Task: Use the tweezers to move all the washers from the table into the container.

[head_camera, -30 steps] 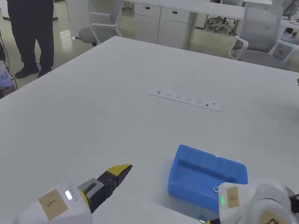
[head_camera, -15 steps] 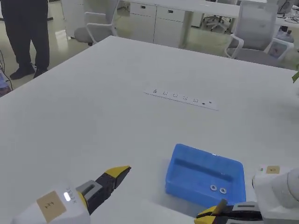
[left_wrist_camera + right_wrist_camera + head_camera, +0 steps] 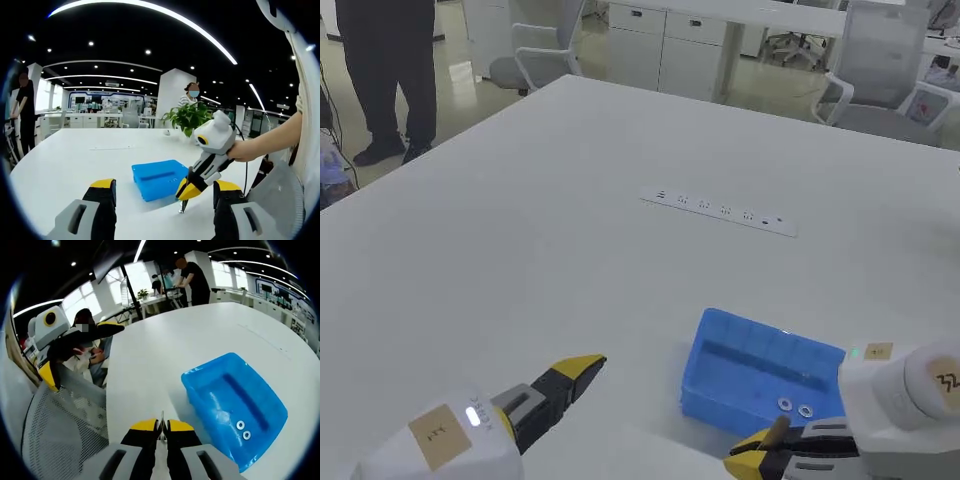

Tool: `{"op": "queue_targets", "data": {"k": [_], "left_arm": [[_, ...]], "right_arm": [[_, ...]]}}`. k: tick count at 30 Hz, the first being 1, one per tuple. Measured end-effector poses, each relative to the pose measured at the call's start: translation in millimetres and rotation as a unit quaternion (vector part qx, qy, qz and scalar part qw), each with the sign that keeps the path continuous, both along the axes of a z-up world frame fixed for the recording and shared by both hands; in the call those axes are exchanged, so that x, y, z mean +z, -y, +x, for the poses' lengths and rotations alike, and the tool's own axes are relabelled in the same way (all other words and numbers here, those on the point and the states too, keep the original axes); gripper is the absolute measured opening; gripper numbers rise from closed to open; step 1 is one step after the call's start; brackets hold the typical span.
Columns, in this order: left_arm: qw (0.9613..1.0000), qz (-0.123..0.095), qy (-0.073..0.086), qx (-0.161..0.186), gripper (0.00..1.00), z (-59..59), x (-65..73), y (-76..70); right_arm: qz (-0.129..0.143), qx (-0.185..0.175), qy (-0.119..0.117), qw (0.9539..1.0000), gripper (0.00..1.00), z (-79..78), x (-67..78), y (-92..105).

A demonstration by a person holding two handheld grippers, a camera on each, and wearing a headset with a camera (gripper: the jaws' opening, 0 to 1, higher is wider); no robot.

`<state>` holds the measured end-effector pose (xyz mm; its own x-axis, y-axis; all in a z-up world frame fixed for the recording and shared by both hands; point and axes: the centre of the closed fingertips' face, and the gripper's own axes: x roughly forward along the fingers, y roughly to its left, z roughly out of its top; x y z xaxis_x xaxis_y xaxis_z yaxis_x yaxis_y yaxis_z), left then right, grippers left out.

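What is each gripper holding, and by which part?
Right gripper clamps the tweezers by their body, tips protruding beyond the jaws; left gripper is open, holding nothing.

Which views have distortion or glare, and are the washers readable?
Head view: even light, sharp, washers readable in the container. Right gripper view: fisheye bends the table edge, washers clear. Left gripper view: ceiling lights stretch into bright arcs, strong curvature.

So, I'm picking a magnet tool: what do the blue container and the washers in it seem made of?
Blue container: probably plastic, glossy and slightly translucent, with soft highlights. Washers: likely metal, silvery rings that glint; too small to be sure.
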<state>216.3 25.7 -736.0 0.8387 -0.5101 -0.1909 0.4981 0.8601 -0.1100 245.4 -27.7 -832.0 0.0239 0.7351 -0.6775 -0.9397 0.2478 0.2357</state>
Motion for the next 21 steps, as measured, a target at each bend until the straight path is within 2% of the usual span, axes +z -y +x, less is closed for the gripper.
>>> {"op": "queue_targets", "data": {"k": [4, 6, 10, 12, 14, 15, 17, 18, 19, 20, 21], "left_arm": [[1.0000, 0.001, 0.000, -0.001, 0.81, -0.2, -0.3, 0.0], [1.0000, 0.001, -0.001, -0.001, 0.81, -0.2, -0.4, 0.0], [1.0000, 0.001, 0.000, -0.001, 0.81, -0.2, 0.0, -0.1], [1.0000, 0.002, 0.000, -0.001, 0.81, -0.1, 0.1, -0.2], [1.0000, 0.002, 0.000, -0.001, 0.81, -0.1, 0.0, -0.3], [1.0000, 0.002, 0.000, -0.001, 0.81, -0.1, 0.0, -0.3], [1.0000, 0.002, 0.000, -0.001, 0.81, -0.1, -0.1, -0.3], [1.0000, 0.002, 0.000, -0.001, 0.81, -0.2, -0.3, -0.2], [1.0000, 0.002, -0.001, -0.002, 0.81, -0.3, -0.5, -0.1], [1.0000, 0.002, -0.001, -0.002, 0.81, -0.3, -0.5, 0.0], [1.0000, 0.002, -0.001, -0.003, 0.81, -0.4, -0.5, 0.4]], "right_arm": [[-0.001, 0.005, 0.001, 1.0000, 0.03, -2.3, -0.7, 0.1], [-0.006, 0.013, 0.009, 0.9999, 0.03, -4.5, -1.9, -0.4], [-0.021, 0.063, 0.056, 0.9962, 0.03, -13.4, -2.3, -3.0], [-0.027, 0.097, 0.085, 0.9912, 0.04, -21.9, -2.7, -6.3], [-0.032, 0.114, 0.122, 0.9855, 0.03, -23.3, -4.9, -8.0], [-0.030, 0.109, 0.122, 0.9861, 0.03, -24.0, -6.4, -7.4], [-0.001, 0.074, 0.109, 0.9913, 0.04, -20.7, -6.3, -9.4], [0.010, 0.055, 0.094, 0.9940, 0.04, -19.6, -7.1, -9.1], [0.028, 0.021, 0.077, 0.9965, 0.04, -14.1, -6.8, -7.6], [0.038, 0.000, 0.068, 0.9970, 0.04, -10.5, -6.1, -6.7], [0.053, -0.027, 0.049, 0.9970, 0.04, -7.0, -4.8, -5.2]]}}
